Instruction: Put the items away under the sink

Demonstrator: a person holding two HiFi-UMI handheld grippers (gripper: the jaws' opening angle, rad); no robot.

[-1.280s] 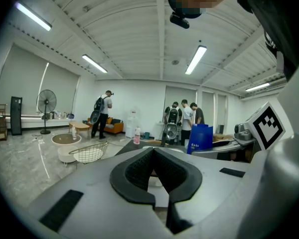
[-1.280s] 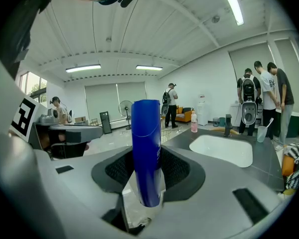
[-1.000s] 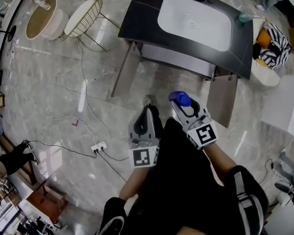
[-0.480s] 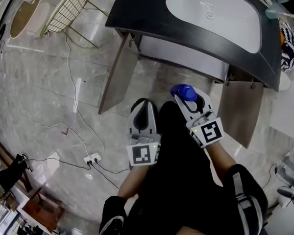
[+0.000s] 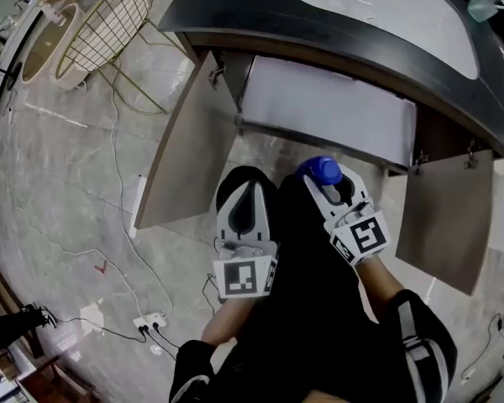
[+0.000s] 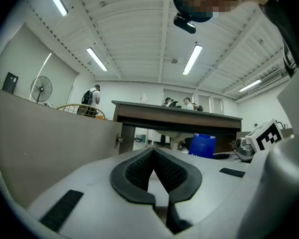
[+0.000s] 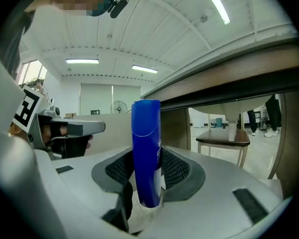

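A blue bottle point(image 5: 322, 170) stands upright between the jaws of my right gripper point(image 5: 326, 180), which is shut on it. In the right gripper view the bottle point(image 7: 146, 153) fills the middle and the pads press its lower part. My left gripper point(image 5: 246, 181) is beside it on the left, shut and holding nothing; its pads point(image 6: 139, 168) meet at the tips. Both grippers are just in front of the cabinet under the sink point(image 5: 378, 7), whose left door point(image 5: 185, 141) and right door point(image 5: 445, 217) stand open. The bottle point(image 6: 202, 146) also shows in the left gripper view.
The dark countertop point(image 5: 235, 28) overhangs the cabinet opening. A wire basket point(image 5: 109, 19) and a round tub point(image 5: 46, 44) stand at the far left. Cables and a power strip point(image 5: 151, 319) lie on the marble floor at lower left. A wooden stool point(image 7: 223, 138) shows beyond the cabinet.
Both grippers and the head have moved forward and lower, closer to the open cabinet under the sink. The blue bottle stays held in the right gripper.
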